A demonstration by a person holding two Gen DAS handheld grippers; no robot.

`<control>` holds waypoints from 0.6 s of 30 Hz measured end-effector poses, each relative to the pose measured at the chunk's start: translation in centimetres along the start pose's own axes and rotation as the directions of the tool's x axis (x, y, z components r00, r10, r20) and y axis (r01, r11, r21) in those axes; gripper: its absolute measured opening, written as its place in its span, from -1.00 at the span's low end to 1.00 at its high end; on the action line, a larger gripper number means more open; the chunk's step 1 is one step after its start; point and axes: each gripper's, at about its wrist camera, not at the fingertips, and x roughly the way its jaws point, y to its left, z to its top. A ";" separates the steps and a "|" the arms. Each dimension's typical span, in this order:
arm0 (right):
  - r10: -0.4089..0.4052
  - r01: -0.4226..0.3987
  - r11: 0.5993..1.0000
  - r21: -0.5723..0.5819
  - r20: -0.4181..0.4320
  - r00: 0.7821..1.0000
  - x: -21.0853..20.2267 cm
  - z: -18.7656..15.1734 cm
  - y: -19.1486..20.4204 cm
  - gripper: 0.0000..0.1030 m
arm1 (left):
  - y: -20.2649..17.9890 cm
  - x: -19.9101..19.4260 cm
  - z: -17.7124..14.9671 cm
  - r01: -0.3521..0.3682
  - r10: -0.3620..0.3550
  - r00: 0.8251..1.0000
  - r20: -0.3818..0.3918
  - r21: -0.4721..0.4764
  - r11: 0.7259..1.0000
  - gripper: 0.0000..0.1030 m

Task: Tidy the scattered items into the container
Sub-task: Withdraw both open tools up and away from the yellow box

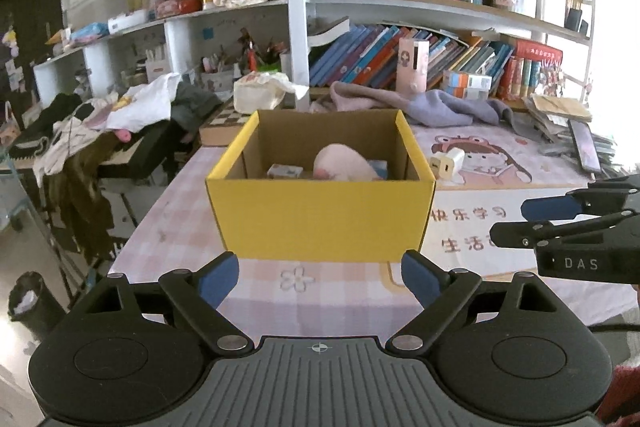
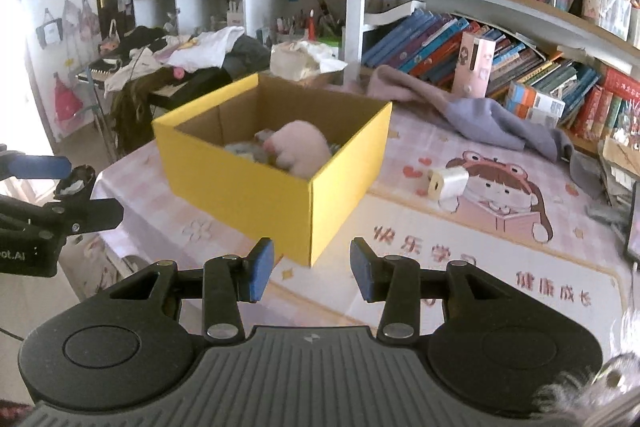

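tidying looks nearly done: both left tongs (image 1: 320,277) and right tongs (image 2: 312,269) hang apart and empty; next, the white charger (image 2: 448,183) beside the yellow box (image 2: 256,187).

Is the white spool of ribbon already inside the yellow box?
No, the ribbon spool lies on the tablecloth to the right of the yellow box, apart from it.

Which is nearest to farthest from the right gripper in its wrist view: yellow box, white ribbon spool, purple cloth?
From the right gripper:
1. yellow box, just ahead, slightly left.
2. white ribbon spool, ahead right, on the mat.
3. purple cloth, far right, by the shelf.
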 end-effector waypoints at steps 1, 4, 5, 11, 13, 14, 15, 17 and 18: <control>0.003 -0.003 1.000 -0.004 -0.003 1.000 -0.2 -0.2 0.3 -0.20 | -0.1 -0.1 -0.1 -0.003 0.003 1.000 -0.003 0.003 1.000 0.77; 0.009 -0.009 1.000 -0.026 -0.006 1.000 -0.6 -0.7 1.0 -0.18 | -0.5 -0.4 -0.6 -0.008 0.008 1.000 -0.010 0.012 1.000 0.78; 0.010 -0.011 0.999 -0.034 -0.005 1.000 -0.7 -0.7 1.2 -0.17 | -0.6 -0.5 -0.7 -0.007 0.008 1.000 -0.011 0.013 1.000 0.79; 0.020 -0.022 0.998 -0.064 -0.032 0.999 -1.0 -1.5 2.0 -0.10 | -1.5 -0.6 -1.7 0.013 -0.012 0.999 -0.038 0.014 1.000 0.86; 0.020 -0.023 0.997 -0.075 -0.039 0.999 -1.2 -1.7 2.2 -0.06 | -1.8 -0.5 -2.0 0.019 -0.018 0.998 -0.054 0.019 1.000 0.86; 0.019 -0.022 0.997 -0.079 -0.042 0.999 -1.3 -1.9 2.3 -0.05 | -1.9 -0.5 -2.2 0.022 -0.021 0.998 -0.062 0.019 1.000 0.86; 0.017 -0.021 0.996 -0.081 -0.046 0.999 -1.3 -2.1 2.4 -0.03 | -2.0 -0.4 -2.3 0.026 -0.025 0.997 -0.068 0.018 1.000 0.86; 0.012 -0.016 0.997 -0.080 -0.057 0.998 -1.5 -2.4 2.3 0.00 | -2.0 -0.2 -2.5 0.035 -0.034 0.996 -0.082 0.013 0.999 0.86; 0.007 -0.012 0.997 -0.078 -0.063 0.998 -1.5 -2.6 2.3 0.01 | -2.1 -0.1 -2.5 0.040 -0.039 0.995 -0.089 0.010 0.999 0.86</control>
